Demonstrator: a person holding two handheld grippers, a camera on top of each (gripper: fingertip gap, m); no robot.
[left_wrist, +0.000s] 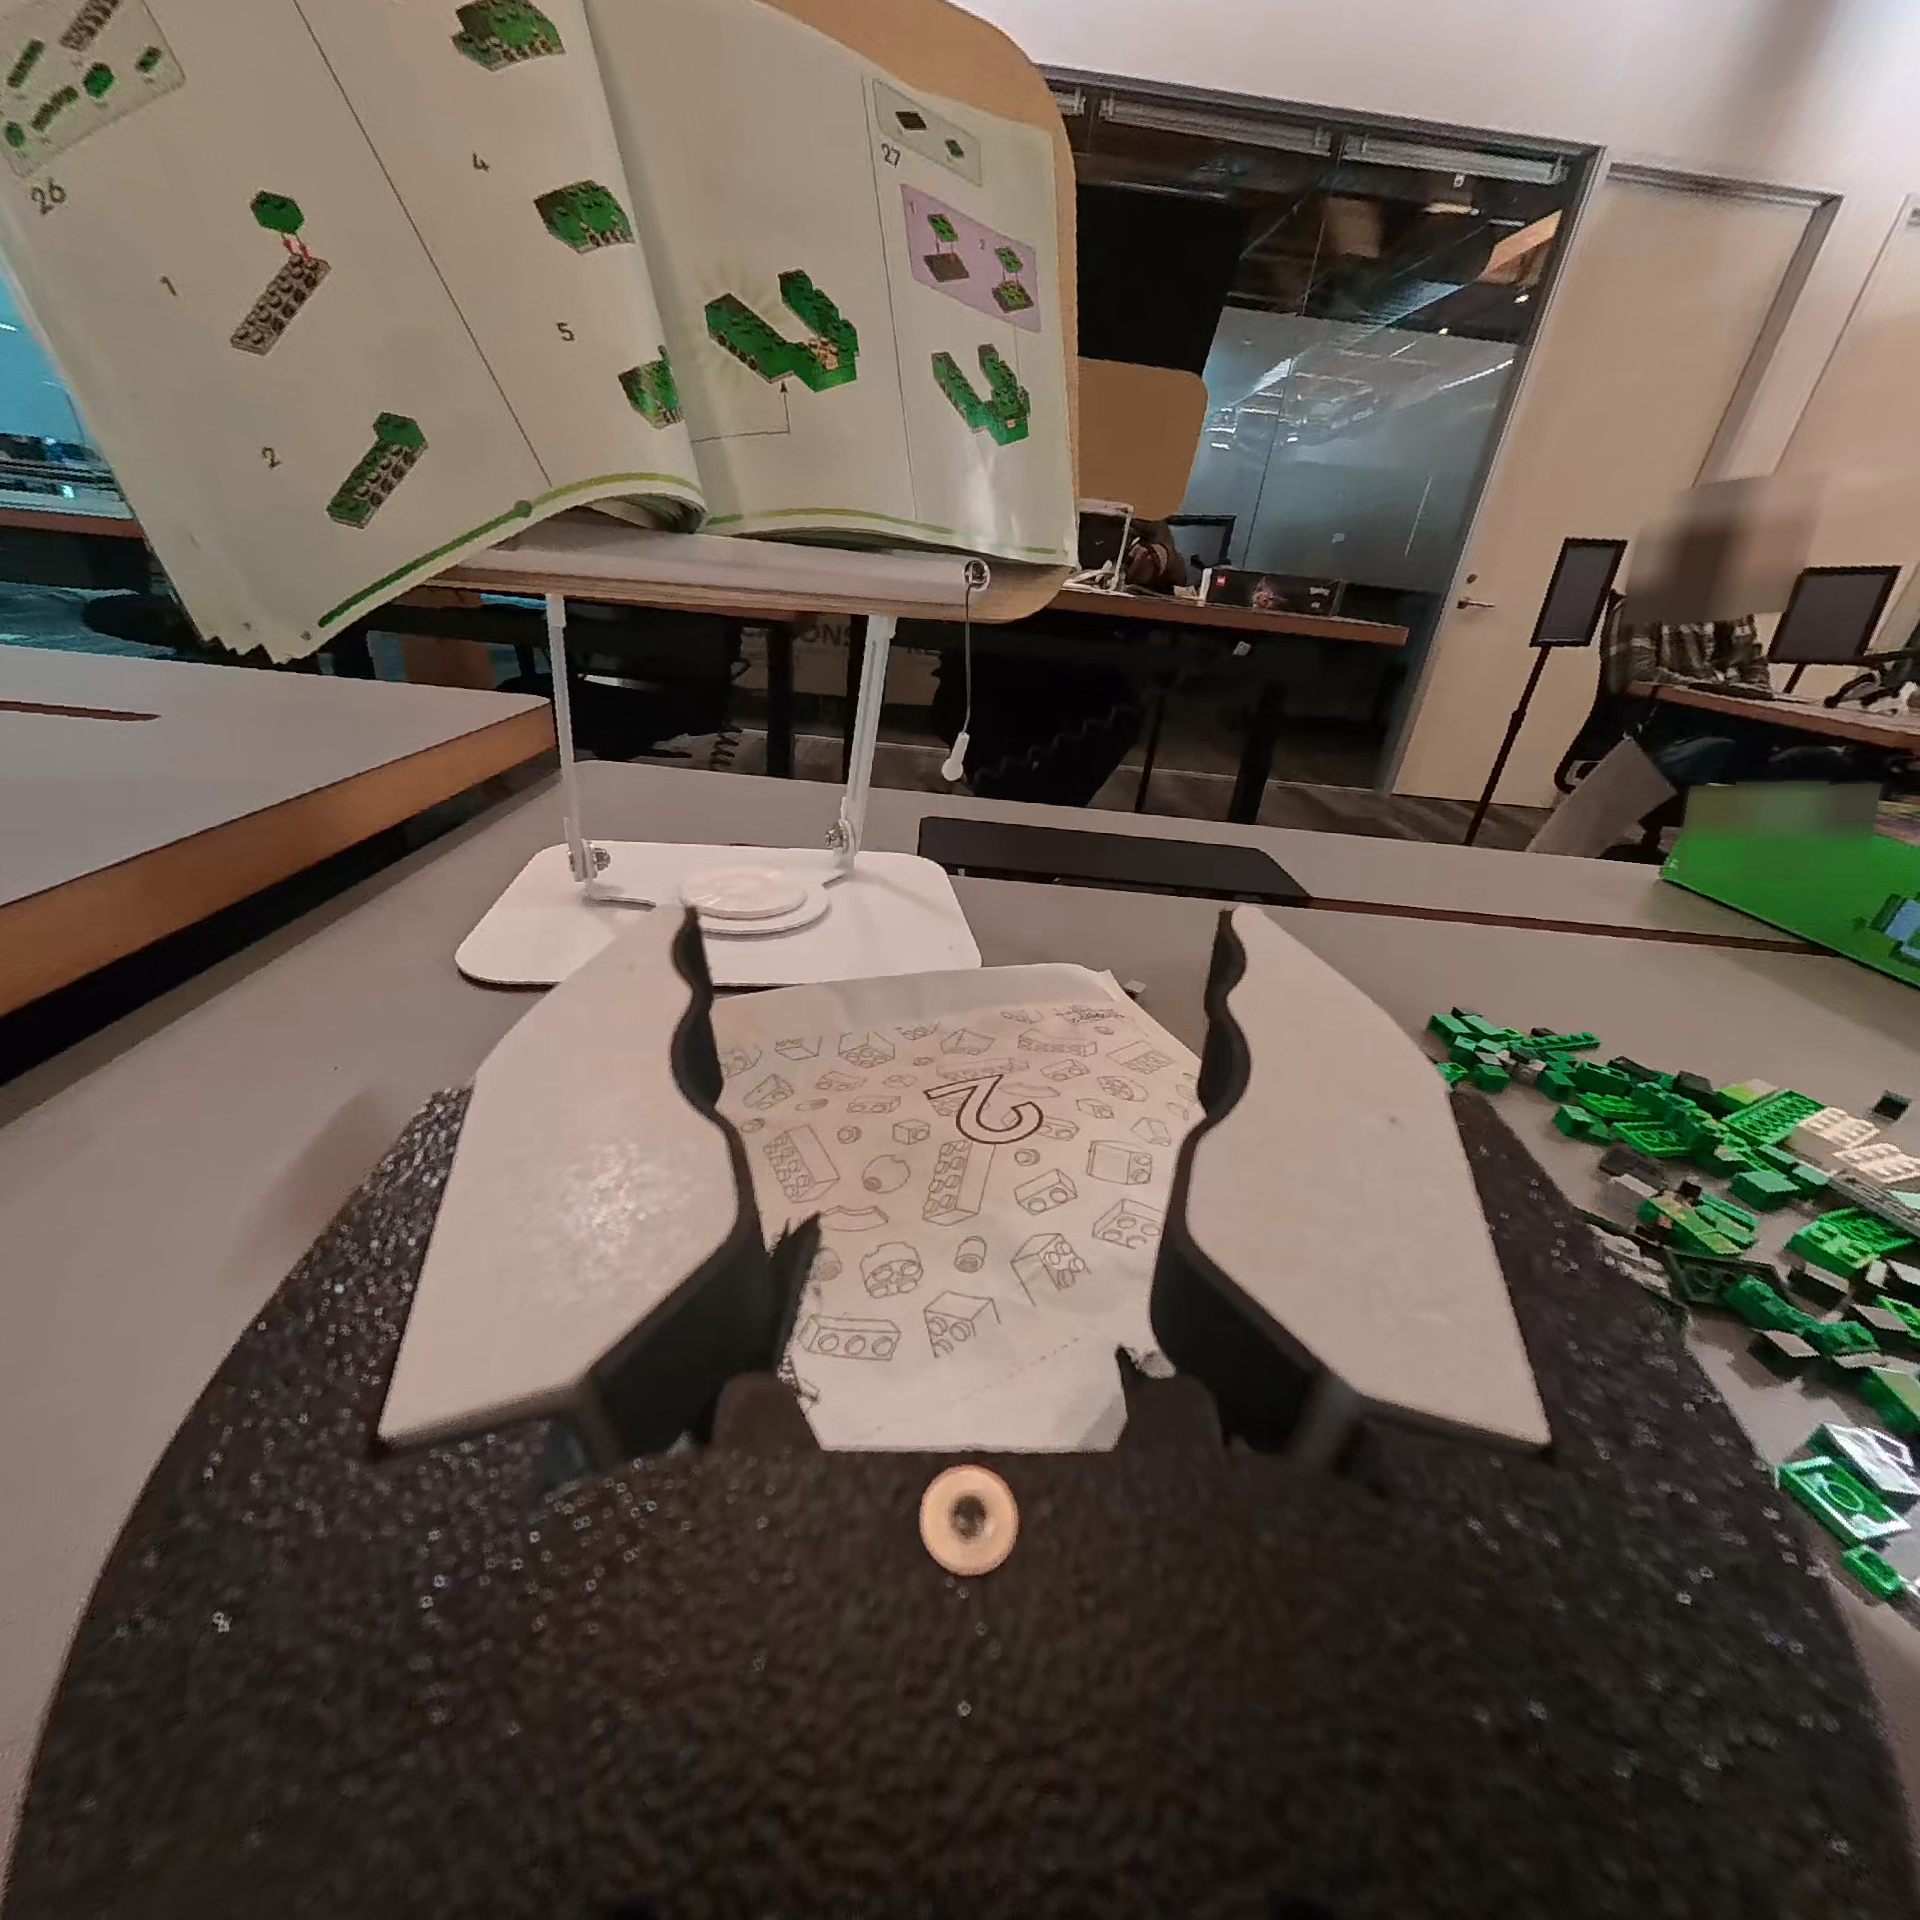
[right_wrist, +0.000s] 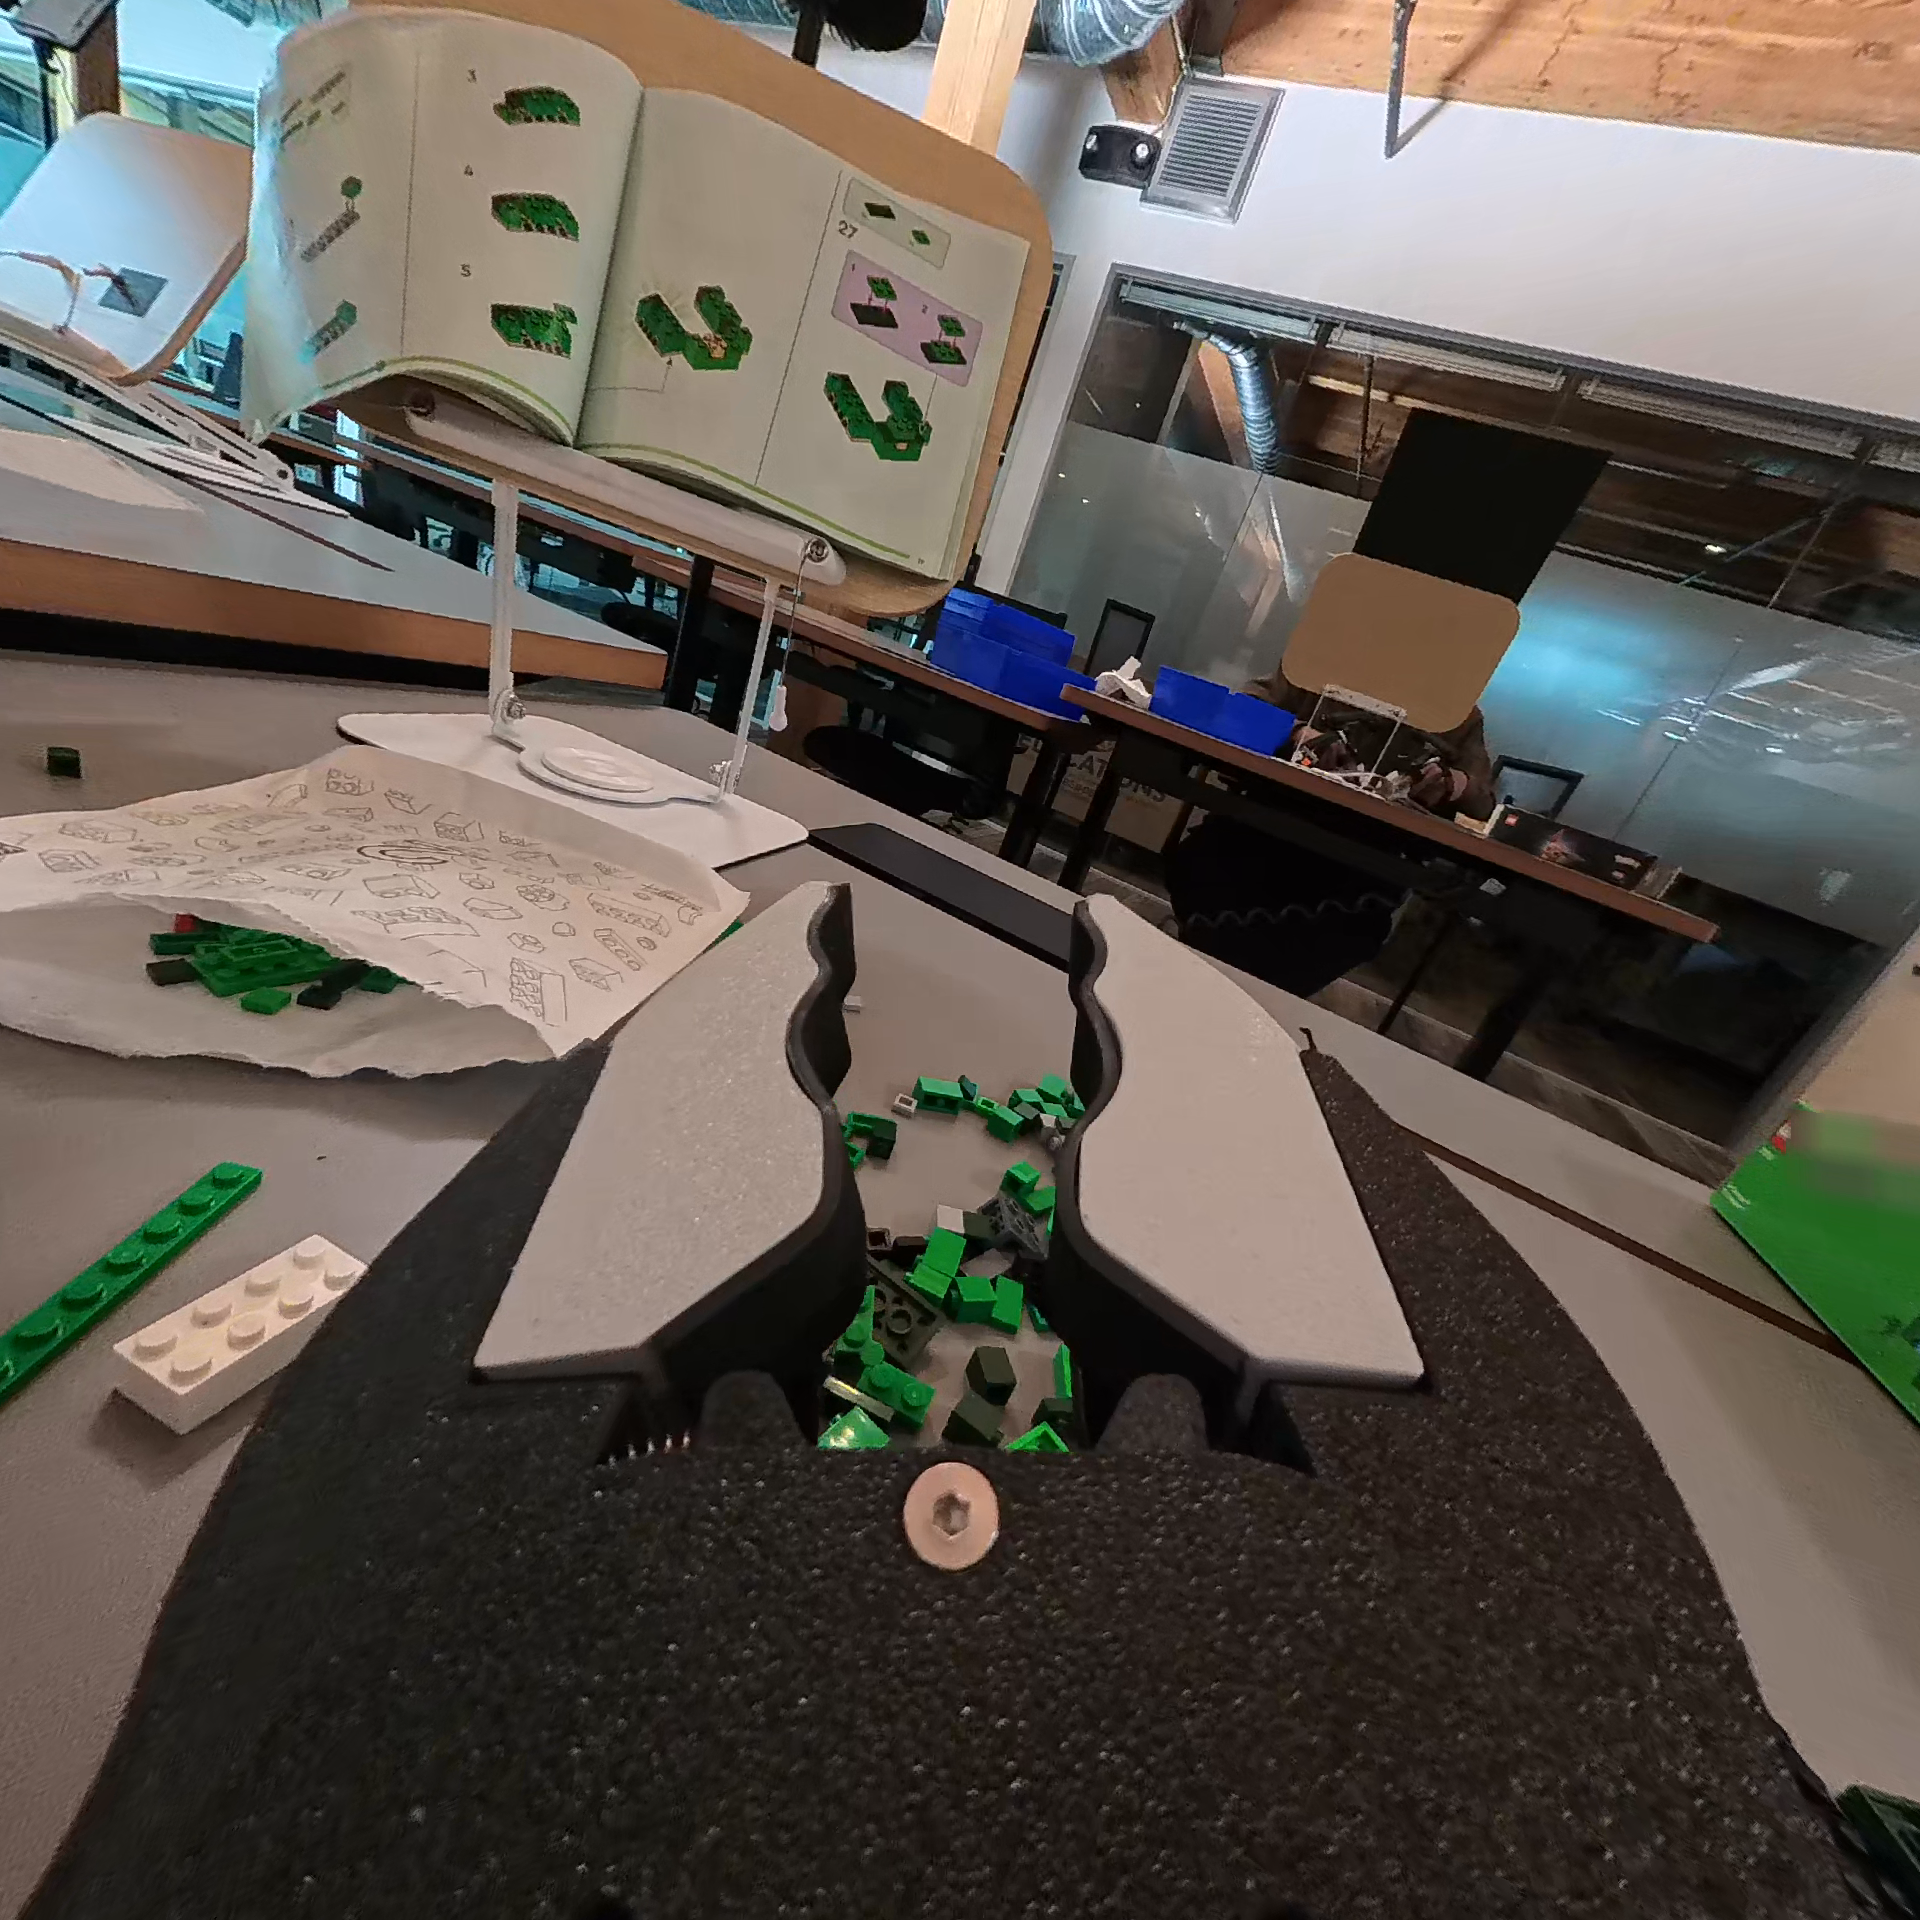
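My left gripper (left_wrist: 958, 925) is open and empty, its two fingers either side of a white paper bag (left_wrist: 966, 1195) printed with brick outlines, which lies flat on the grey table under it. A pile of small green bricks (left_wrist: 1714, 1143) lies to its right. My right gripper (right_wrist: 961, 904) is open and empty, hovering just above that pile (right_wrist: 956, 1278), which shows between its fingers. The bag (right_wrist: 416, 883) lies to its left, its mouth open with several green bricks (right_wrist: 249, 961) inside.
An open instruction booklet (left_wrist: 520, 260) (right_wrist: 644, 291) rests on a white stand (left_wrist: 520, 935) (right_wrist: 727, 821) behind the bag. A long green plate (right_wrist: 125, 1268) and a white brick (right_wrist: 239, 1320) lie front left. A green box (left_wrist: 1808, 883) (right_wrist: 1829, 1247) sits right. A black flat slab (left_wrist: 1101, 857) lies beyond.
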